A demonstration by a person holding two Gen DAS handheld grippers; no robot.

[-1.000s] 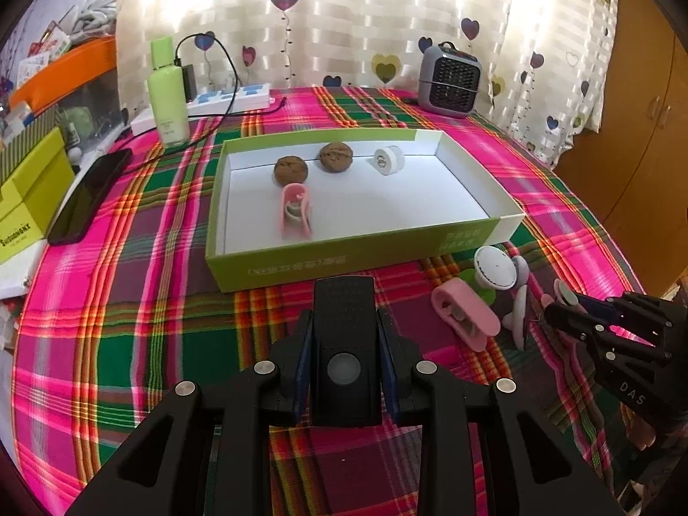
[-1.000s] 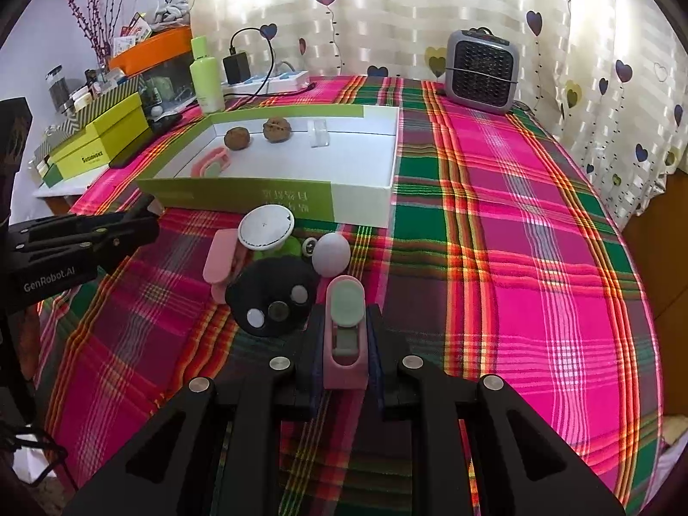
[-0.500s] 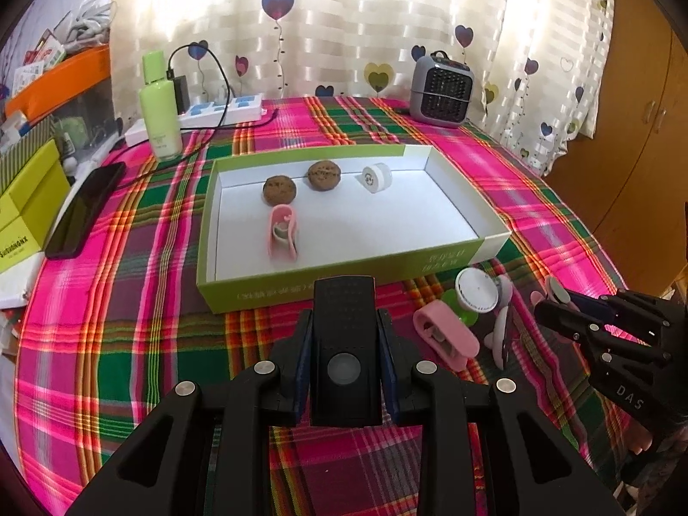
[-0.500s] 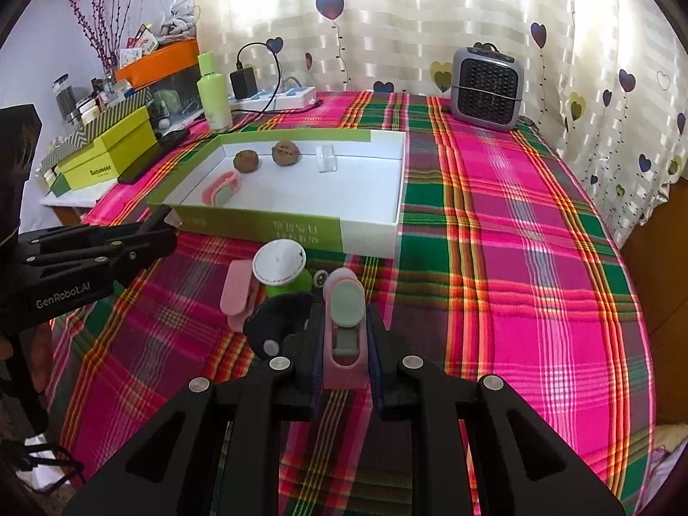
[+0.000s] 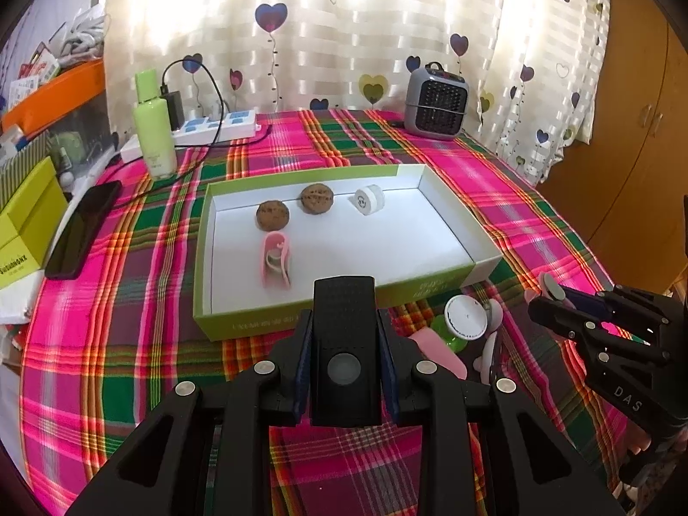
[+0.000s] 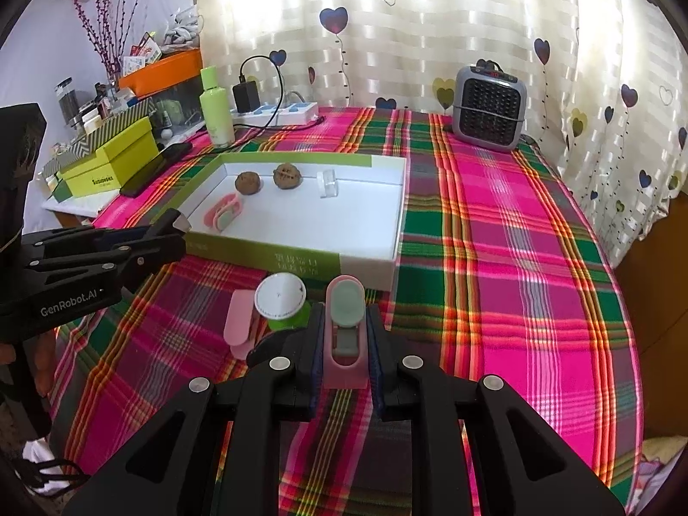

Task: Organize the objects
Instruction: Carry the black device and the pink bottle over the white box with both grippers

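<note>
At the bottom centre of the left wrist view, our left gripper (image 5: 345, 344) reaches level over the plaid tablecloth (image 5: 129, 322), its fingers clamped on a black rectangular block (image 5: 346, 357) with a dimpled top and a round grey button. In the right wrist view, the right gripper (image 6: 345, 339) sits low in the frame, its two fingers pressed against the sides of a pink plastic clip (image 6: 345, 335) with a smooth grey-green oval pad (it stands upright between the blue-edged pads (image 6: 317, 344)).

The shallow green-sided cardboard box (image 5: 241, 322) with its white floor fills the middle of the left view. Inside it, toward the upper part, we see two rough brown walnuts (image 5: 272, 215), a small white spool (image 5: 369, 200) to their right, and below them a second pink clip (image 5: 275, 260) lying on its side.

Just right of the left gripper, outside the box, a white round lid (image 5: 466, 317) rests on something bright green, beside a pale pink flat piece (image 5: 438, 350). A grey grilled heater (image 5: 436, 105) stands at the upper right, a glossy pale-green bottle (image 5: 154, 129) at the upper left.
</note>
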